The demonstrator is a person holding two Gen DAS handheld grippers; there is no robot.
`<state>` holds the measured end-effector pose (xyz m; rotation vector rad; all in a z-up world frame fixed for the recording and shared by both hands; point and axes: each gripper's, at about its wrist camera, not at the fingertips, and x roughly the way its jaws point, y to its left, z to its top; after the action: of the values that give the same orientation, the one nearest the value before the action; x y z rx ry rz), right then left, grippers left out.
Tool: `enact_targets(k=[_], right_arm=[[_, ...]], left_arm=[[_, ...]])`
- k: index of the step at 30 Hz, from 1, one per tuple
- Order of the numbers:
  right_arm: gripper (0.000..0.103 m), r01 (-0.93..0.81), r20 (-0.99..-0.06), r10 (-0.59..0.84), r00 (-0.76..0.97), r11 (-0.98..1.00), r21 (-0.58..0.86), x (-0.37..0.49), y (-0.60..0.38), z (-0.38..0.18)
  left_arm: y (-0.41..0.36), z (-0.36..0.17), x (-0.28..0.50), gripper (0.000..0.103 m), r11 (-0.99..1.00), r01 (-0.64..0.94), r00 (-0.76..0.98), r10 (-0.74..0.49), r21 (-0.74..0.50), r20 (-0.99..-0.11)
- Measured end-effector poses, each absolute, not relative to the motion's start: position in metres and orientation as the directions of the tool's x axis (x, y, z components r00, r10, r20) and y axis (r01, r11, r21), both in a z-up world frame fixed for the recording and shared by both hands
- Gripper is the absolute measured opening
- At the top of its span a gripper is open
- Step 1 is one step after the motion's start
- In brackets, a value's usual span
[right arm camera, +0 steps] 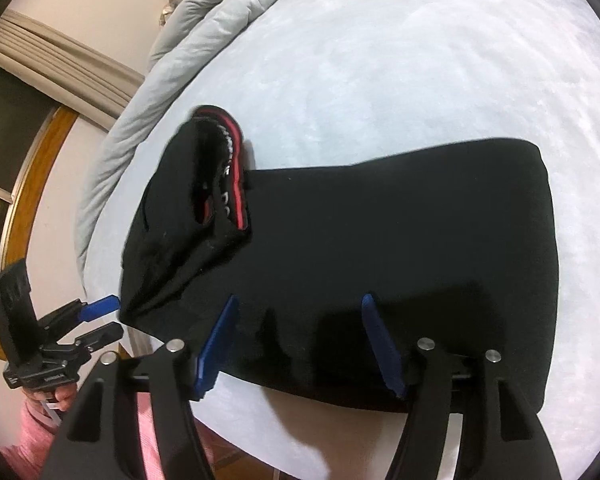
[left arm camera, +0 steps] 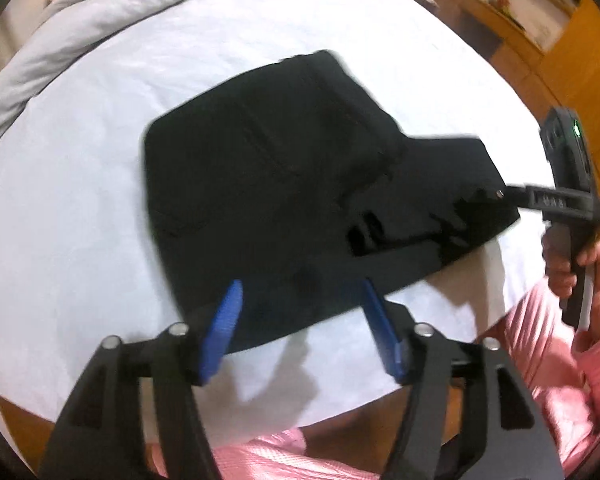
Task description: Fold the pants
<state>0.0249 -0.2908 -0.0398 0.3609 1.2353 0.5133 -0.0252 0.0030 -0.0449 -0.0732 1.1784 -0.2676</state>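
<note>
Right wrist view alone shows the pants' (right arm camera: pixel 380 248) red-lined waistband (right arm camera: pixel 236 168); both grippers (left arm camera: pixel 300 304) (right arm camera: pixel 296 316) gape empty.

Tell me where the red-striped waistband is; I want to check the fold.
In the right wrist view the red-striped waistband sits left of centre, atop the black pants on the white bed sheet, towards the grey duvet.

Both tools gape, pointing steeply down — left tool (left arm camera: pixel 302 300), right tool (right arm camera: pixel 298 314).
</note>
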Motion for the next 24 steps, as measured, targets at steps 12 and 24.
enact_targets(k=[12, 24], right_arm=[[0.082, -0.236, -0.793, 0.59, 0.154, 0.801, 0.55, 0.064, -0.21, -0.022], [0.063, -0.258, -0.849, 0.518, 0.104, 0.838, 0.48, 0.074, -0.182, -0.046]], left_arm=[[0.072, -0.059, 0.006, 0.077, 0.937, -0.251, 0.371, -0.139, -0.243, -0.918], [0.07, -0.076, 0.023, 0.081, 0.929, -0.288, 0.326, -0.134, -0.234, -0.936]])
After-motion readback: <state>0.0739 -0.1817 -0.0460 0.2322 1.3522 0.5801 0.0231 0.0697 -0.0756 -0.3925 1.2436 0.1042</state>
